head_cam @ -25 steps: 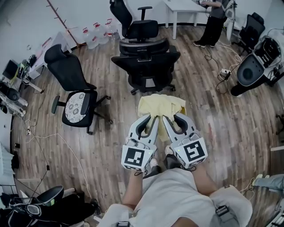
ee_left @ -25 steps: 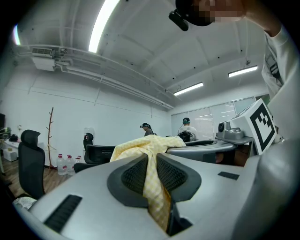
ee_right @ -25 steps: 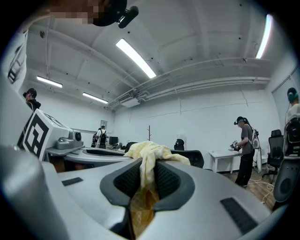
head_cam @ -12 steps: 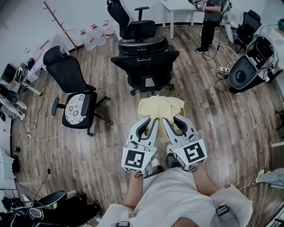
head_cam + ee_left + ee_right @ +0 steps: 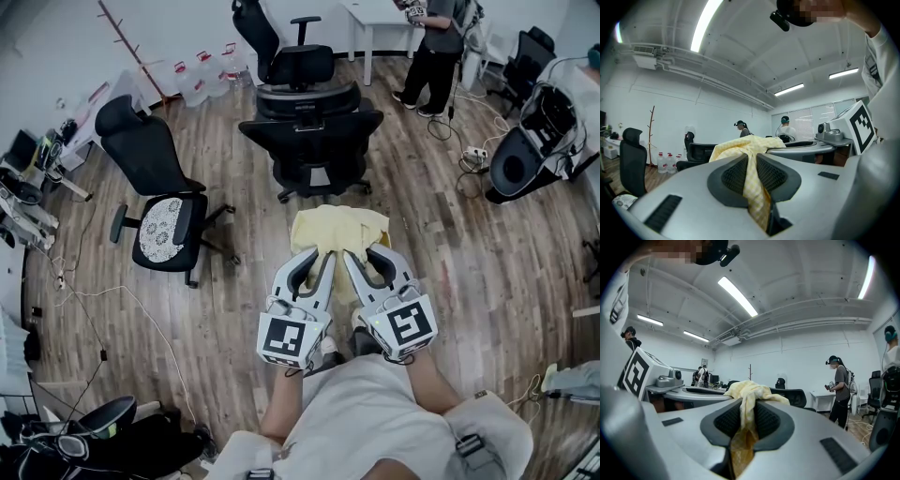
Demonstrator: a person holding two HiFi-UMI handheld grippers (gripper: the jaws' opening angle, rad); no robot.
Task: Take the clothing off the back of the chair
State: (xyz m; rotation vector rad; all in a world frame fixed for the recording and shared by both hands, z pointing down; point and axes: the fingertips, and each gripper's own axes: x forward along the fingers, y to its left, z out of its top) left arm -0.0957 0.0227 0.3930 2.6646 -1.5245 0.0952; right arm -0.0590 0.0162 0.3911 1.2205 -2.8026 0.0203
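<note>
A pale yellow checked garment [image 5: 336, 230] hangs in the air between both grippers, in front of a black office chair [image 5: 312, 141] whose back is bare. My left gripper [image 5: 325, 253] is shut on the garment's left part; the cloth [image 5: 754, 176] is pinched between its pads. My right gripper [image 5: 352, 253] is shut on the right part, and the fabric [image 5: 744, 420] runs down between its jaws. Both grippers sit side by side, pointing level toward the chair. The garment's lower part is hidden behind the grippers in the head view.
A second black chair [image 5: 291, 56] stands behind the first one. Another black chair with a patterned seat cushion [image 5: 159, 220] is at the left. A person [image 5: 429, 47] stands by a white table [image 5: 380, 19] at the back right. Water jugs [image 5: 202, 80] and cables lie on the wooden floor.
The grippers and the garment have kept their place. The person at the back right has stepped a little to the left.
</note>
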